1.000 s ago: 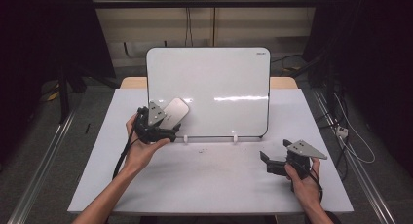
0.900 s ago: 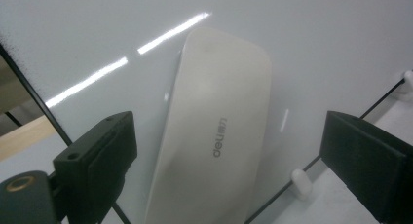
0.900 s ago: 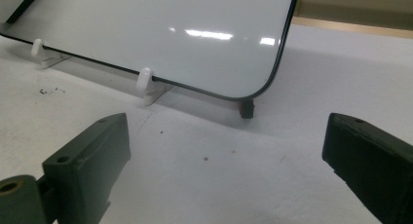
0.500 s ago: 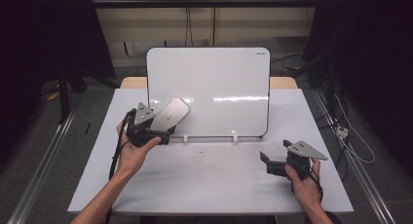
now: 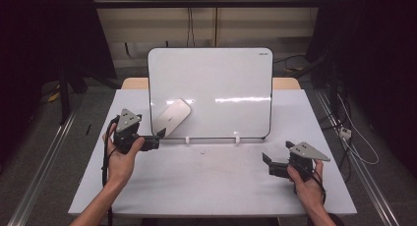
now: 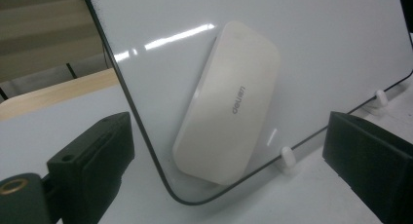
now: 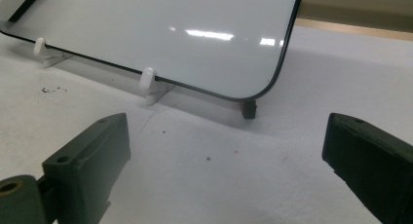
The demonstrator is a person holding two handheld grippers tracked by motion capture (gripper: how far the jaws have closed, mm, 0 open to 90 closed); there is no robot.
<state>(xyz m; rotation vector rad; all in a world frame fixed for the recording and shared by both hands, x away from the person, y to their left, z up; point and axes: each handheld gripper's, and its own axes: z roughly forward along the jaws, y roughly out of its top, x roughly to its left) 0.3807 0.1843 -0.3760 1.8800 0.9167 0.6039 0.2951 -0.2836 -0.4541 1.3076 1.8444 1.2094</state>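
A whiteboard stands tilted back on white clips near the far edge of the tabletop, roughly centred between its left and right edges. An eraser, pale and oblong, sticks to the board's face at its lower left corner, lying slantwise with its upper end toward the board's middle. In the left gripper view the eraser bears small grey lettering, and its lower end sits just above the board's rounded corner.

The left gripper is held just in front of the board's lower left corner, near the left edge of the tabletop, its tip pointing toward the board. Its jaws have just been opening and now stand wide apart and released; the eraser lies beyond them on the board, and nothing is between them.

The right gripper rests low toward the near right corner of the tabletop, well apart from the board. Its jaws are also spread wide with nothing between them. In the right gripper view the board's lower right corner and two clips lie ahead, and small dark specks mark the tabletop before the board.
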